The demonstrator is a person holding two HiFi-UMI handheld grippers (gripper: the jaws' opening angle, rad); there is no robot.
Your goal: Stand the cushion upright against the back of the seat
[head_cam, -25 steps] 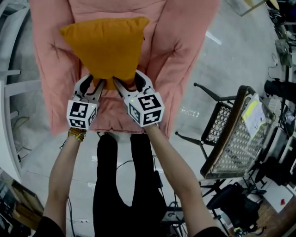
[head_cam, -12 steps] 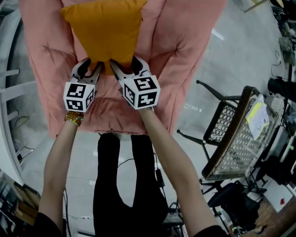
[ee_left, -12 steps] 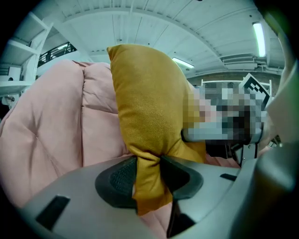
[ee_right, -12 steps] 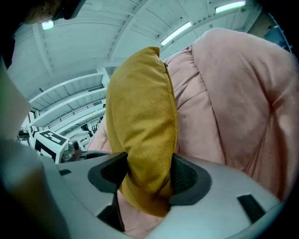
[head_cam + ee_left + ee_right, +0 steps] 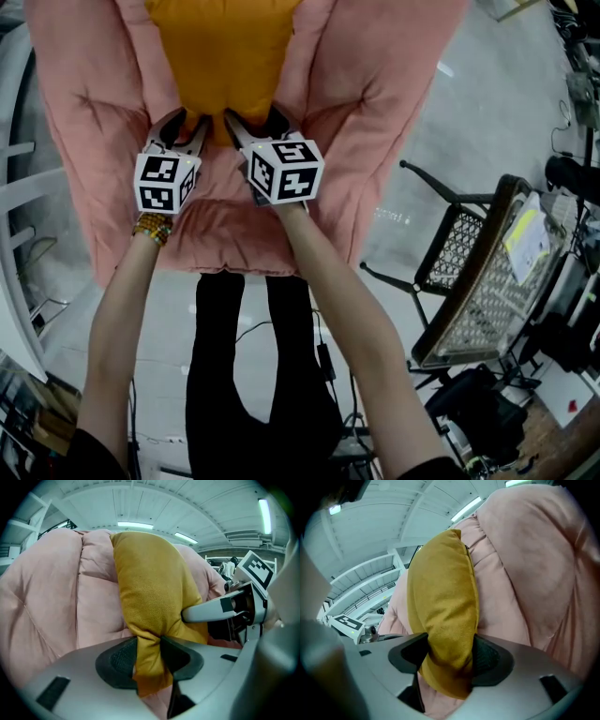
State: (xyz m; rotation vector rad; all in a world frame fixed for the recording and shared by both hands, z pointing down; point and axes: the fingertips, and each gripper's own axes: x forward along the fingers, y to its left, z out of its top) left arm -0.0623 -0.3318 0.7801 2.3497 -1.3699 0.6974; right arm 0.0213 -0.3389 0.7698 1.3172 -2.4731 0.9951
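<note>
While the left gripper (image 5: 190, 129) and right gripper (image 5: 251, 124) clamp the cushion (image 5: 225, 56) only by its bottom corners, upper centre, it could flop forward once freed.

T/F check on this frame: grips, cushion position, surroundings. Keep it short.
1. The left gripper and right gripper are both clamped on the lower edge of the mustard cushion. True.
2. The cushion lies flat on the floor. False: it is held on edge in front of the pink seat padding.
3. Each gripper carries a cube with square markers. True.
4. The left gripper is empty. False: its jaws pinch a fold of the cushion.
5. In the head view, a mesh-backed chair stands on the floor to the right of the seat. True.
</note>
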